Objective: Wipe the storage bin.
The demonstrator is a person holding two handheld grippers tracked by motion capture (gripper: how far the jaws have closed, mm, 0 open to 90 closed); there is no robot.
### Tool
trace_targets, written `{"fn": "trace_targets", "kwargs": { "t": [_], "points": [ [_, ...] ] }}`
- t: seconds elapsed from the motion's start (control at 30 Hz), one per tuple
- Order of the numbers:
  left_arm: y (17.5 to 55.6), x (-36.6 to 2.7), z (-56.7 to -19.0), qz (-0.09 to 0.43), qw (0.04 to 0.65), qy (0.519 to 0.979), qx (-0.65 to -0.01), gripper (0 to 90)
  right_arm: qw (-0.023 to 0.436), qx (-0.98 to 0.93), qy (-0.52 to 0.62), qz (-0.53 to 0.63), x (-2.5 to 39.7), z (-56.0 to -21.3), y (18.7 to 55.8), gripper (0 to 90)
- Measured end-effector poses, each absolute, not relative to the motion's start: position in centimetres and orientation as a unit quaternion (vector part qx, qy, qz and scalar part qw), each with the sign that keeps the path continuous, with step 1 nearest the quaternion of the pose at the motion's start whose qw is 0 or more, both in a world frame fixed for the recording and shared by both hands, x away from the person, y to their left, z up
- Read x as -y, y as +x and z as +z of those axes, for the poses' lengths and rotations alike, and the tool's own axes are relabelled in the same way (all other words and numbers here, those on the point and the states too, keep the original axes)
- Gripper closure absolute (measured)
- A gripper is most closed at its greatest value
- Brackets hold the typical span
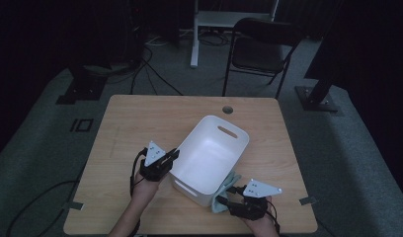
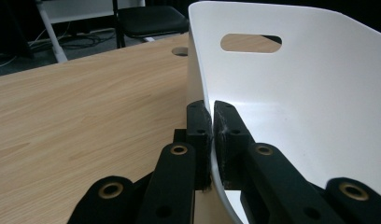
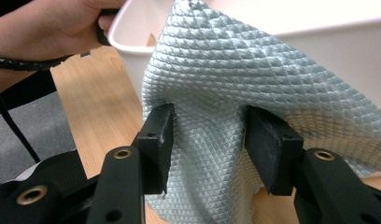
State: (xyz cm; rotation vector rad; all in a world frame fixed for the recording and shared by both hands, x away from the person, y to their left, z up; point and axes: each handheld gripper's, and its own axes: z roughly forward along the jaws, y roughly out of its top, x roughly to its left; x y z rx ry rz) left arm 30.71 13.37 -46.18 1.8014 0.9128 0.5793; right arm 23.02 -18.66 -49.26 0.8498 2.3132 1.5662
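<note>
A: What does the work sit on, and what is the room like?

B: A light wooden table [image 1: 140, 128] with a round cable hole [image 1: 227, 109] near its far edge. The floor is grey carpet and the surroundings are dark. A black folding chair [image 1: 261, 49] stands beyond the table, beside the foot of a white desk frame [image 1: 194, 34], and cables lie across the floor on the far left.

A: Any brand, label or writing?

B: None that I can read. There are tape marks on the floor at the left, too small to make out.

A: Where is the tub?

B: The white plastic tub [image 1: 209, 158] stands at the middle of the table, turned at an angle, with slot handles in its end walls. The left gripper [image 1: 171, 157] is clamped on its left rim; in the left gripper view the two jaws pinch the thin white wall [image 2: 291, 102] between them, one inside and one outside.

A: And the cloth?

B: A pale blue-green quilted cloth [image 3: 216, 93] hangs against the tub's near right corner, down to the table. The right gripper [image 3: 207, 135] has its jaws spread apart, one on each side of a fold of the cloth, not yet pressed together.

A: Anything in the way?

B: The tub's corner stands directly behind the cloth, and the person's left hand [image 3: 44, 32] is just beyond it at the rim.
</note>
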Motion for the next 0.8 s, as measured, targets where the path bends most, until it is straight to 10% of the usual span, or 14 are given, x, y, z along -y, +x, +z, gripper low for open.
{"fn": "trace_targets", "kwargs": {
  "t": [0.63, 0.8],
  "points": [
    [30.7, -13.3, -46.2, 0.241, 0.496, 0.743, -0.379, 85.9, 0.064, -0.803, 0.32, 0.498, 19.6, -51.9, 25.3, 52.4],
    [30.7, -13.3, -46.2, 0.24, 0.496, 0.743, -0.38, 85.8, 0.072, -0.822, 0.321, 0.465, 19.6, -52.4, 25.8, 72.6]
  ]
}}
